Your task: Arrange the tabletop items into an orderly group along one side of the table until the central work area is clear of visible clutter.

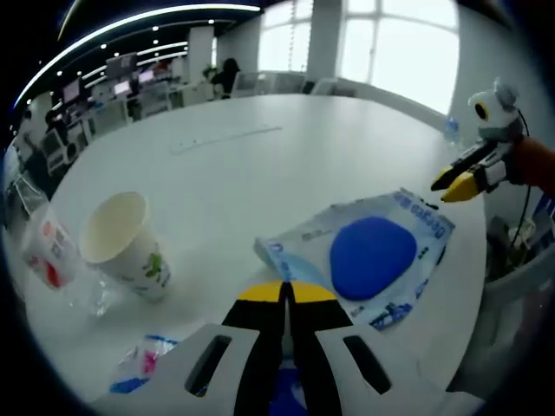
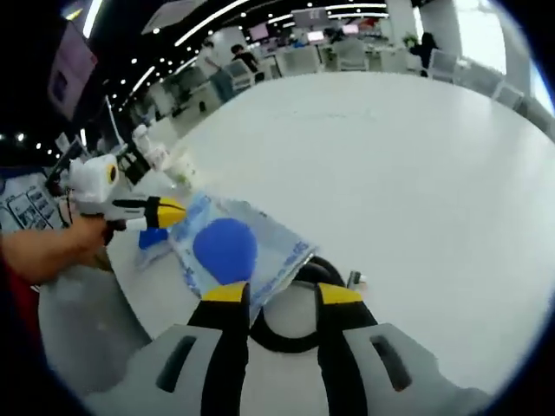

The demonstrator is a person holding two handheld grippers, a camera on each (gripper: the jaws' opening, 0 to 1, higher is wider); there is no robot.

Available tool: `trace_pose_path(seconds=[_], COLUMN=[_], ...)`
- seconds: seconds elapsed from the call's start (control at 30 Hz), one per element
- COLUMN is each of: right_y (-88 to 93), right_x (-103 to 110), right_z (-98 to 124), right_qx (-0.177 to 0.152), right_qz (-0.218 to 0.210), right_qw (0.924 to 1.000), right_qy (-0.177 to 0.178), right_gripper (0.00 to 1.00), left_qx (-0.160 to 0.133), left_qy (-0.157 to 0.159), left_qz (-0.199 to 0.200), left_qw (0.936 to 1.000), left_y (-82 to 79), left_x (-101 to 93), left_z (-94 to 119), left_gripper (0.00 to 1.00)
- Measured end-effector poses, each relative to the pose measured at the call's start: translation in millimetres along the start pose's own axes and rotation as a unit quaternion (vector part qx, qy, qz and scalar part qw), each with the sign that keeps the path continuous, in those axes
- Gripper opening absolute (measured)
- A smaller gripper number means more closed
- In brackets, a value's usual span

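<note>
A white and blue packet (image 1: 373,256) with a blue oval lies flat on the white table (image 1: 225,165). My left gripper (image 1: 286,293) is shut, its yellow tips at the packet's near edge; I cannot tell whether it pinches the edge. In the right gripper view the same packet (image 2: 230,251) lies just ahead of my right gripper (image 2: 284,295), which is open over a black ring (image 2: 286,334). A hand holds the left gripper (image 2: 173,212) at the packet's far corner. The right gripper (image 1: 455,182) hovers beyond the packet's far end.
A paper cup (image 1: 121,243) stands left of the packet, with a clear plastic cup (image 1: 48,251) beside it. A small coloured wrapper (image 1: 143,360) lies near the table edge. Chairs and desks stand beyond the far edge.
</note>
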State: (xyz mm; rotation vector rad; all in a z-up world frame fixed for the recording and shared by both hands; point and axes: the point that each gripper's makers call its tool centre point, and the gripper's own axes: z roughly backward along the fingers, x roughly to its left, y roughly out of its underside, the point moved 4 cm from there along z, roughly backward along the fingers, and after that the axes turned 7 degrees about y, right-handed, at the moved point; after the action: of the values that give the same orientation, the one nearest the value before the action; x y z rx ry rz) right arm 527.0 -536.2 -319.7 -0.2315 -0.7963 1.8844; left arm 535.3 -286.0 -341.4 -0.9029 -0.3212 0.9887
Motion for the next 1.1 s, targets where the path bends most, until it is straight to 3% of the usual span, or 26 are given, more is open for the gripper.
trace_pose_path(seconds=[0.2,0.4,0.53,0.6,0.8,1.1], right_y=[3.4,7.5,8.3,6.9,-8.2,-48.4], right_x=[4,10,11,11,15,12], right_z=[-13,-22,-23,-23,-19,-25], right_qx=[0.010,0.038,0.036,0.034,0.017,-0.019], right_qz=[-0.049,-0.034,-0.022,-0.023,0.005,0.020], right_qw=[0.9984,0.9985,0.9990,0.9990,0.9997,0.9996], right_qy=[-0.025,-0.019,-0.017,-0.017,-0.016,-0.012], right_gripper=[0.25,0.23,0.07,0.06,0.05,0.04], left_qx=[-0.003,-0.005,-0.006,-0.007,-0.020,-0.044], left_qy=[0.000,-0.001,0.000,0.000,-0.002,-0.024], left_qz=[0.003,0.005,0.009,0.010,0.010,0.006], left_qw=[1.0000,1.0000,0.9999,0.9999,0.9998,0.9987], left_y=[0.5,-0.2,0.4,0.0,-14.1,-45.2], left_x=[0.3,0.9,1.4,2.2,8.5,27.9], left_z=[0,0,0,0,6,8], left_gripper=[0.00,0.00,0.00,0.00,0.00,0.00])
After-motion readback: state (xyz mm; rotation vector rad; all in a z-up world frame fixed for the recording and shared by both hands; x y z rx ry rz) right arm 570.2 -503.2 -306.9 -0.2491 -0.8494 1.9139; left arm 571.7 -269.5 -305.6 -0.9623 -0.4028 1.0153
